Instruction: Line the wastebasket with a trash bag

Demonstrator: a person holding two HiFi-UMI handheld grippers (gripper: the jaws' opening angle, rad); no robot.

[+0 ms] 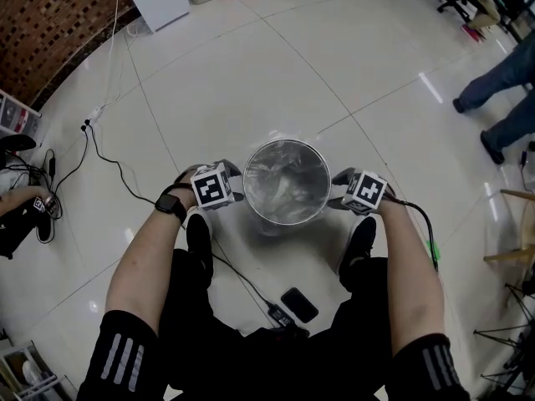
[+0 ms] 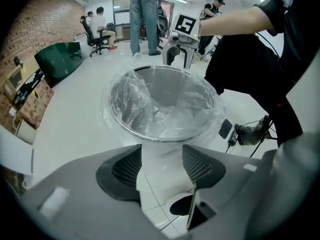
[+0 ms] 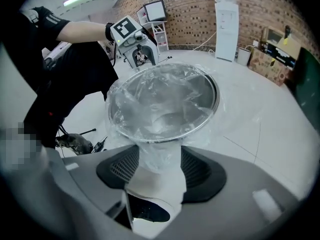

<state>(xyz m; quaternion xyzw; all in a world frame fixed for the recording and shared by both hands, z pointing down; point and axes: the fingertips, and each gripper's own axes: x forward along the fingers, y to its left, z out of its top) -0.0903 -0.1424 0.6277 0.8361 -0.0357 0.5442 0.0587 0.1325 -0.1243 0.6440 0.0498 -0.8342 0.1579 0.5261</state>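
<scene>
**Both tools open at the lined wastebasket**

Head view: the wastebasket [image 1: 287, 221] stands on the white tiled floor [image 1: 251, 82], just ahead of the person's black shoes [image 1: 199, 241]. The clear trash bag [image 1: 288, 182] lies inside it and is folded out over the rim. The left tool [image 1: 237, 193] is at the basket's left side and the right tool [image 1: 336, 199] at its right side, both close to the rim. A dark phone [image 1: 298, 304] lies on the floor nearer the person.

Left gripper view: the left tool's jaws stand wide apart. The bag-covered side of the basket shows in the gap below the rim, and the meshed pads [image 2: 125, 166] do not press on it. The right tool shows beyond the far rim.

Right gripper view: the right tool's jaws are also spread. Wrinkled plastic hangs down the basket's side between them, clear of the pads [image 3: 122, 166]. The left tool is across the basket.
</scene>
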